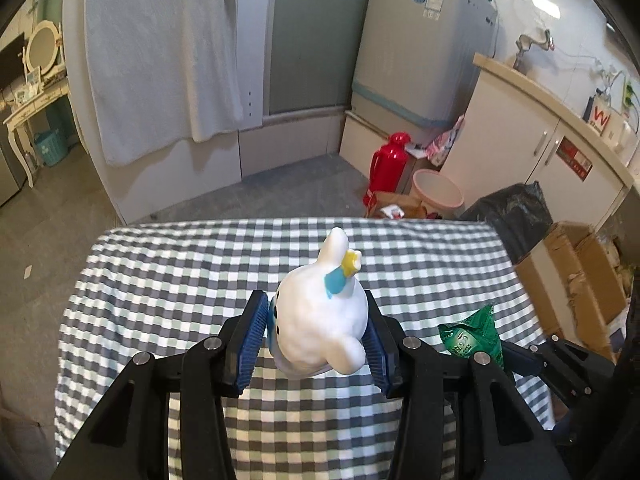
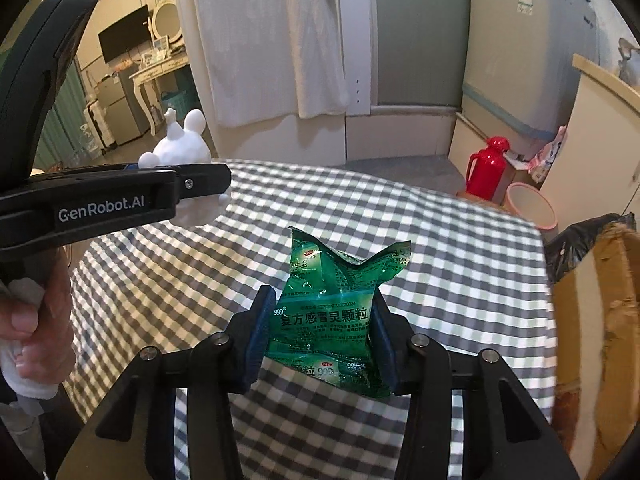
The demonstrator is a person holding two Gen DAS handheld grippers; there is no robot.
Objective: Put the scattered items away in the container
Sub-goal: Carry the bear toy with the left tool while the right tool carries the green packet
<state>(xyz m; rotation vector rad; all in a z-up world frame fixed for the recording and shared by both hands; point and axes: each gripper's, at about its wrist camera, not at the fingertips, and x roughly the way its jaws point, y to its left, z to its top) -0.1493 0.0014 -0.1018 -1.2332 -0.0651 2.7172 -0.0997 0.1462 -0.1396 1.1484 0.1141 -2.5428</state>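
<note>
Table draped in a grey-and-white checked cloth, far edge running across the middle of both wrist views, right edge curving down beside cardboard boxes and a black rubbish bag. Bare cloth over the far left corner and along the whole far edge; nothing lying there.

Beyond the far edge: grey floor, a white towel hanging over a pale panel, a washing machine toward the right, a red thermos flask and a pink-rimmed bin on the floor below it. Cream cabinet with a tap along the right wall. White dressing table with an oval mirror and a teal basket far off to the left.

Left gripper clamped on a white rabbit figurine, blue pads pressed against both flanks, ears pointing away toward the far edge, blue and yellow bow on the head. Lifted clear of the cloth, as seen from the right wrist view, over the left half of the table. Hand wrapped round the handle at the near left.

Right gripper clamped on a green foil medicine sachet, pads squeezing its lower sides, crumpled top flaring upward, held near the table's middle, toward the right edge. No container visible in either view.
</note>
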